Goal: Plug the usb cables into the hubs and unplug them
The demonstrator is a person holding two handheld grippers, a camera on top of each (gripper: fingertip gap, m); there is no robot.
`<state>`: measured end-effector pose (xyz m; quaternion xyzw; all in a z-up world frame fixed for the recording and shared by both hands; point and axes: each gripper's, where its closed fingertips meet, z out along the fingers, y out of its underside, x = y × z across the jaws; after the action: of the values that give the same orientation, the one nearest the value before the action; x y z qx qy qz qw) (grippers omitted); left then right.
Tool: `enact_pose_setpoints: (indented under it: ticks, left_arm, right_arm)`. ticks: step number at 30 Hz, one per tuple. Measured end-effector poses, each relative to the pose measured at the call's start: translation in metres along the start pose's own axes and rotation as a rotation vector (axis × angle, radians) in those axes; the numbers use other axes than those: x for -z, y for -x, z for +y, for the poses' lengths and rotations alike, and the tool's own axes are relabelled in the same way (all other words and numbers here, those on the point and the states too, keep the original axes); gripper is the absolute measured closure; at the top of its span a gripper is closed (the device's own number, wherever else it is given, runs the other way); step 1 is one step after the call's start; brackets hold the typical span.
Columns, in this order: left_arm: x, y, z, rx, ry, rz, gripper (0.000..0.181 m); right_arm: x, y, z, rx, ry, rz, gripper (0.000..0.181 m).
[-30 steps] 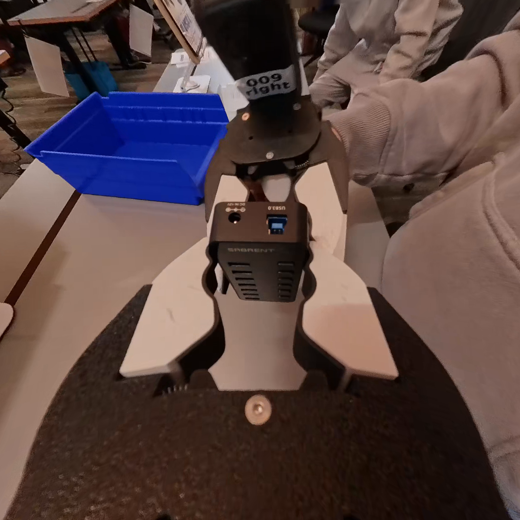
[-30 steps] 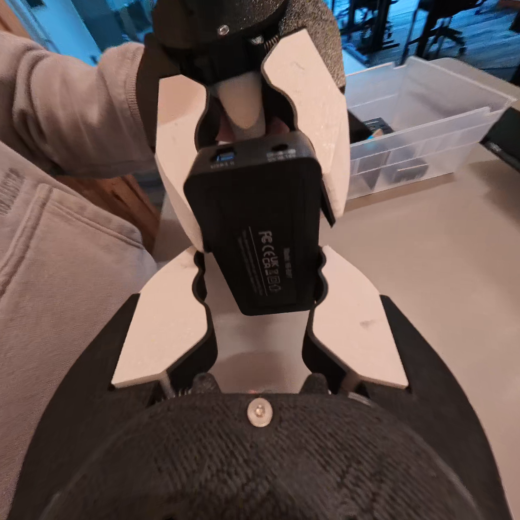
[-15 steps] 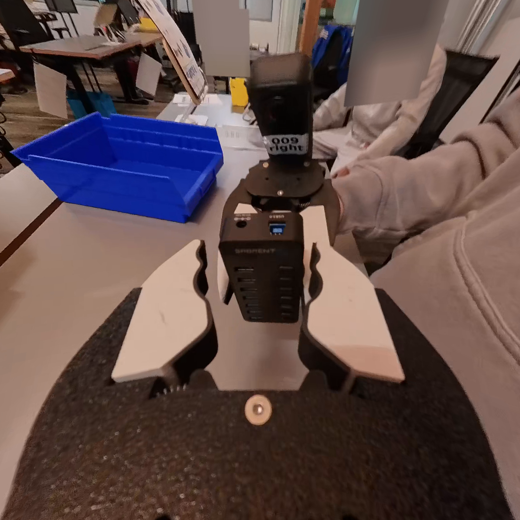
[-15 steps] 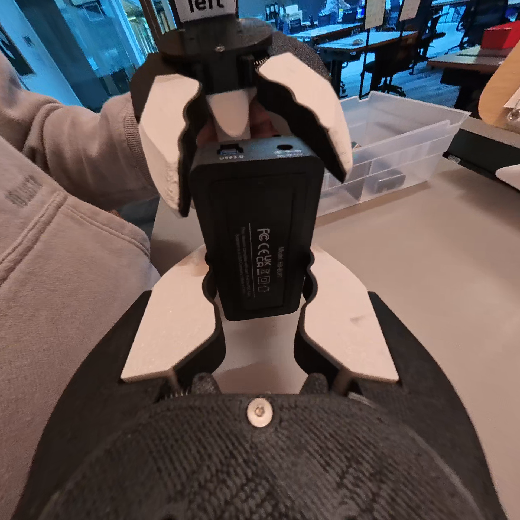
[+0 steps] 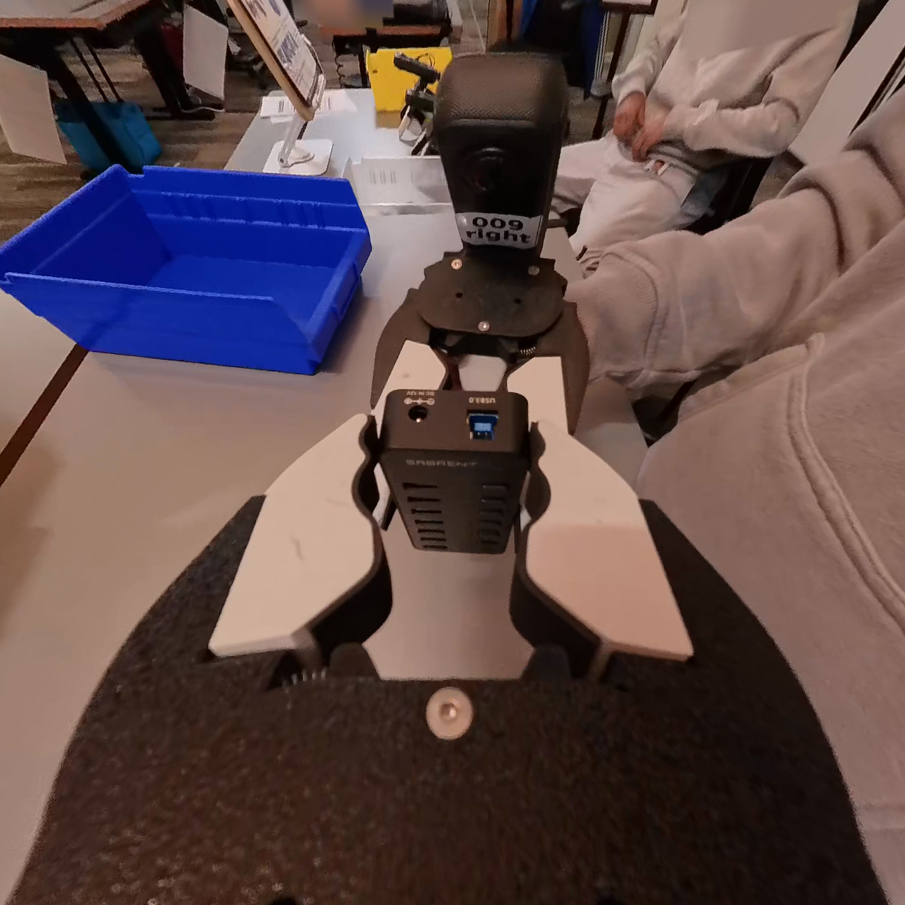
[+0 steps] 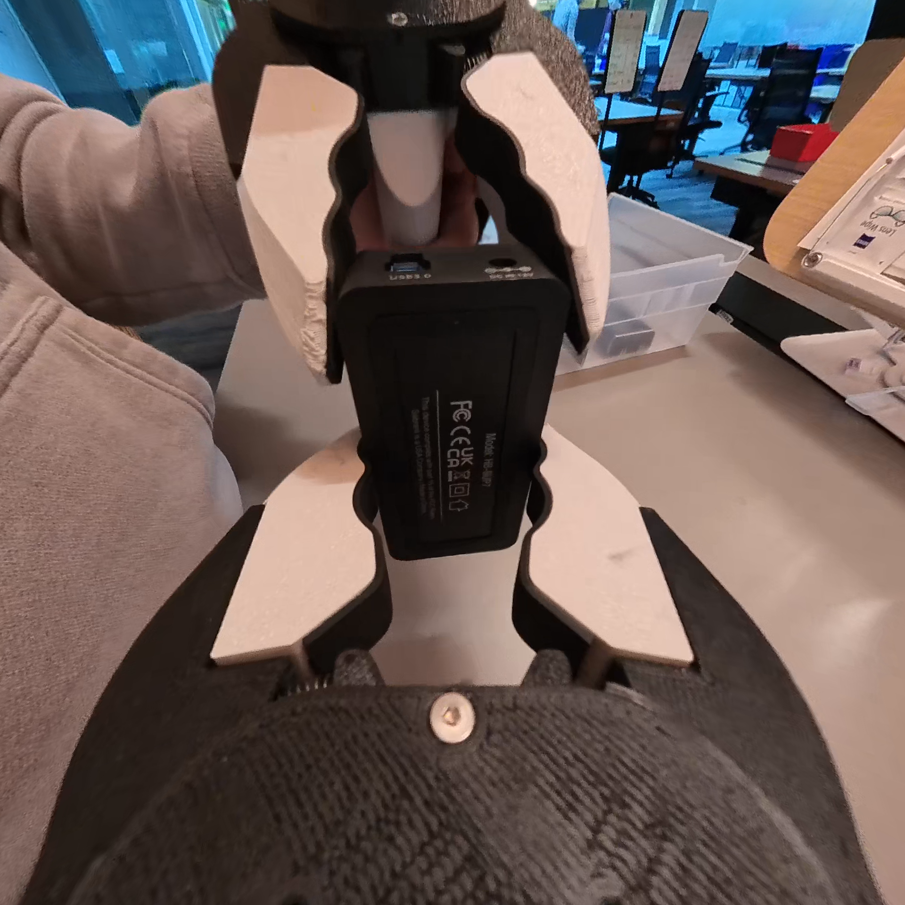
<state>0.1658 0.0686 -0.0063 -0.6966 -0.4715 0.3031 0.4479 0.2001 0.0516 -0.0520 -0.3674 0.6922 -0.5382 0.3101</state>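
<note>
While both grippers face each other above the pale surface (image 5: pixel 161 455), a single black USB hub (image 5: pixel 453 470) hangs in the air between them. The left gripper (image 5: pixel 451 443) has its white fingers (image 5: pixel 313 534) closed against the two long sides of the hub, clamping it near the end that carries a blue port (image 5: pixel 482 427) and a round power socket (image 5: pixel 418 415). Seen from that side, the slotted top of the hub faces the camera.

From the opposite side, the right gripper (image 6: pixel 451 458) pinches the other end of the same hub (image 6: pixel 453 421), its fingers (image 6: pixel 318 534) pressed to the hub's flanks; here the flat underside with printed markings faces up. So each gripper grasps one end, and the hub is held clear of the surface.

No cable is visible in either picture, and the blue port looks unoccupied. The row of ports along the hub's top is partly hidden by the fingers. The far ends of both grippers' handles are covered by grey sleeves (image 5: pixel 685 284), so the hands themselves can scarcely be made out.

An empty-looking blue bin (image 5: pixel 186 264) sits on the surface to the left and behind, well apart from the hub. A clear plastic bin (image 6: pixel 656 289) stands on the far side, partly hidden by a finger, with dark items inside that are too indistinct to identify. A seated person in light clothes (image 5: pixel 695 98) is cut off at the top edge.
</note>
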Motion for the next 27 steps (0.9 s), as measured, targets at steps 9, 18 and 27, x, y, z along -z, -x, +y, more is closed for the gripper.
enact_pose_setpoints:
  ticks: [9,18,27]
  left_arm:
    - [-0.011,-0.005,0.007,0.011,-0.013,0.026,0.124]
    - [0.002,0.003,0.004,0.13,-0.055,-0.044,0.114]
    - [0.125,0.06,0.049,0.277,0.014,-0.542,0.131]
  right_arm:
    - [0.004,0.005,-0.014,-0.045,-0.139,-0.021,0.119]
    - [0.0,0.001,-0.016,-0.114,-0.145,-0.034,0.12]
    - [0.035,-0.024,-0.033,-0.151,-0.26,0.085,0.12]
